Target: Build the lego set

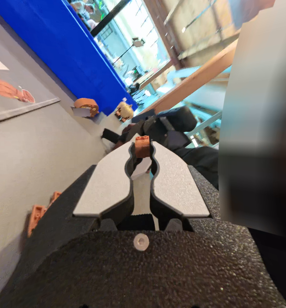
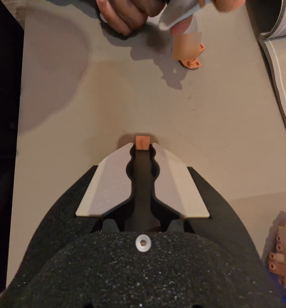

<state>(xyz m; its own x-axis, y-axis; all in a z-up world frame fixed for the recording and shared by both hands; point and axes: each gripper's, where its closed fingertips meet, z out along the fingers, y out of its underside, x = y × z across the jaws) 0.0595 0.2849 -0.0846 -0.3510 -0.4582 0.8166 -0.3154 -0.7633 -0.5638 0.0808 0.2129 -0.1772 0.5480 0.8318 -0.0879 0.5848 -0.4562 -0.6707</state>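
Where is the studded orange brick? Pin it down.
In the left wrist view, the studded orange brick sits clamped at the tips of the left gripper, studs pointing away, with the other gripper's black body just beyond.

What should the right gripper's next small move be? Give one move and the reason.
Probably a short, straight lift. The right gripper has its pads closed on a small orange block low over the grey tabletop, with the block's shadow right beneath it. The left gripper already holds a studded orange brick, so raising the block seems the likely step.
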